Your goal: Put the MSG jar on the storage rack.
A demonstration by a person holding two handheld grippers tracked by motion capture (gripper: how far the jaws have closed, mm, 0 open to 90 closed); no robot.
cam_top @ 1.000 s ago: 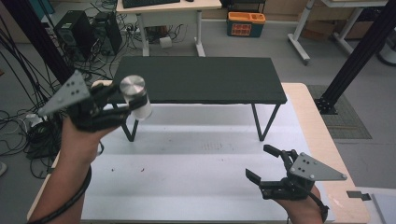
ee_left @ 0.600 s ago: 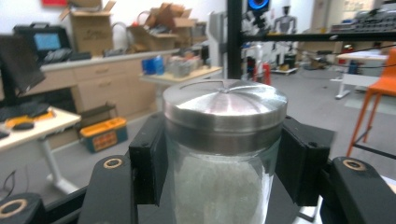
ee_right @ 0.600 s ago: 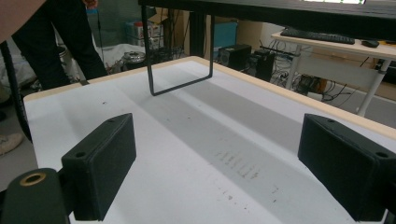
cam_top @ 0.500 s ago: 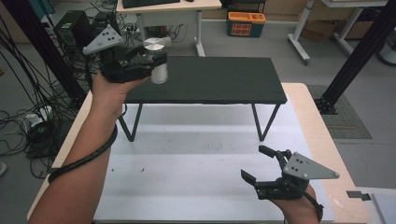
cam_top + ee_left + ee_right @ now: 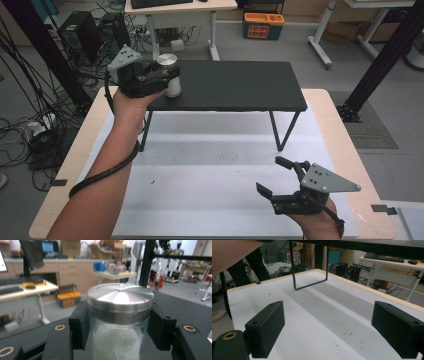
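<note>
A glass jar (image 5: 172,75) with a silver metal lid (image 5: 120,298) and white contents stands at the left end of the black raised shelf (image 5: 240,85). My left gripper (image 5: 167,77) is shut on the jar, its black pads (image 5: 79,326) pressing both sides just under the lid. I cannot tell whether the jar's base touches the shelf. My right gripper (image 5: 280,177) is open over the white mat (image 5: 210,175) near the table's front right, with nothing between its fingers (image 5: 265,327).
The black shelf stands on thin wire legs (image 5: 285,132) over the white mat on a wooden table (image 5: 345,130). Beyond the table lie cables (image 5: 30,120), computer towers (image 5: 80,30), a desk and an orange toolbox (image 5: 263,24) on the floor.
My left gripper carried the jar up from the table's left side and forward to the shelf's left end. The right gripper barely moved.
</note>
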